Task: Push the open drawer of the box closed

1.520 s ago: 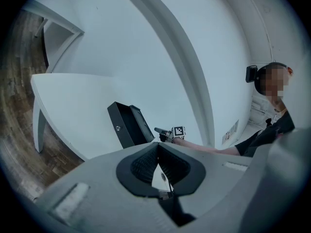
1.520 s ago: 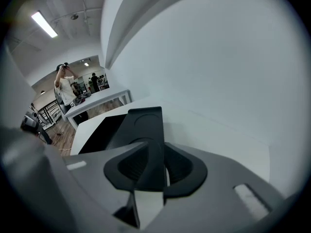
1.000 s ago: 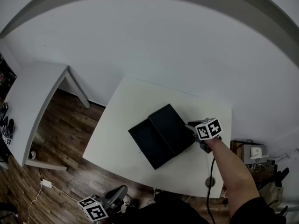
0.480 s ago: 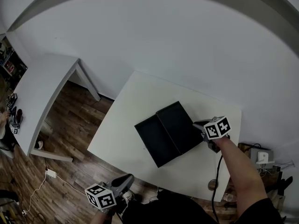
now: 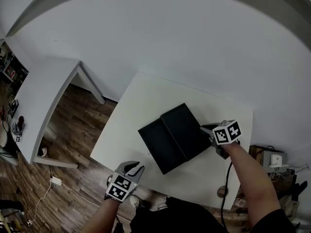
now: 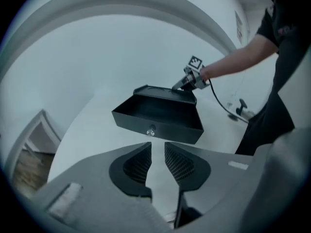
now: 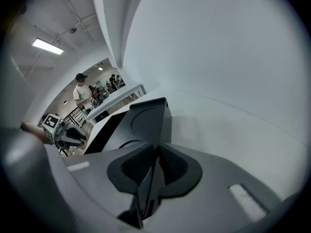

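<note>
Fingers [image 6: 138,165] of the left gripper [image 5: 132,168] stand apart, having just opened, with nothing between them; they hover at the near edge of the white table [image 5: 141,106]. Just beyond, the black drawer [image 5: 158,149] is pulled out of the box [image 5: 187,130], its knob [image 6: 151,131] facing them. Farther off, the right gripper [image 5: 204,128] has closed its fingers [image 7: 172,166] onto the box's far edge.
</note>
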### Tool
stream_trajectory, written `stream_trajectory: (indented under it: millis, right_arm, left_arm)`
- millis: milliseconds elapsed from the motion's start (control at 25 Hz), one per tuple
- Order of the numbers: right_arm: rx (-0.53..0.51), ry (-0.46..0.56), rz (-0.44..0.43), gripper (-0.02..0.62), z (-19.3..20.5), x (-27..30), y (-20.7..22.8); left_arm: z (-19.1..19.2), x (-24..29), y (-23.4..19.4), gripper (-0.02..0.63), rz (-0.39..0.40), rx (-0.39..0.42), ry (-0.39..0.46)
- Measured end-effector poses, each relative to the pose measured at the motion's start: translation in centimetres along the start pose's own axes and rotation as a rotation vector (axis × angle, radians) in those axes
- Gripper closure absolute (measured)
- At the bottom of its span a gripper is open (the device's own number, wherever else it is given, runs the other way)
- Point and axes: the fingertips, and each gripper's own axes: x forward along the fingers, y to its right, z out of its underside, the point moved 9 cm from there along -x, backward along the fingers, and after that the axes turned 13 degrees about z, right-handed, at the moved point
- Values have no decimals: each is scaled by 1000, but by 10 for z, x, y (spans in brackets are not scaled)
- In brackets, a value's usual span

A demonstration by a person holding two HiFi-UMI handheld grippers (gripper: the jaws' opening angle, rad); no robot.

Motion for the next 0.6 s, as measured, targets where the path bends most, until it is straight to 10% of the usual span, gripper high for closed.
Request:
stream_trajectory:
  millis: [600]
  right_arm:
    - [20,15,-12,552,2,-2,-1]
  left_arm:
    - [-19,56,-24,499,8,279,-225]
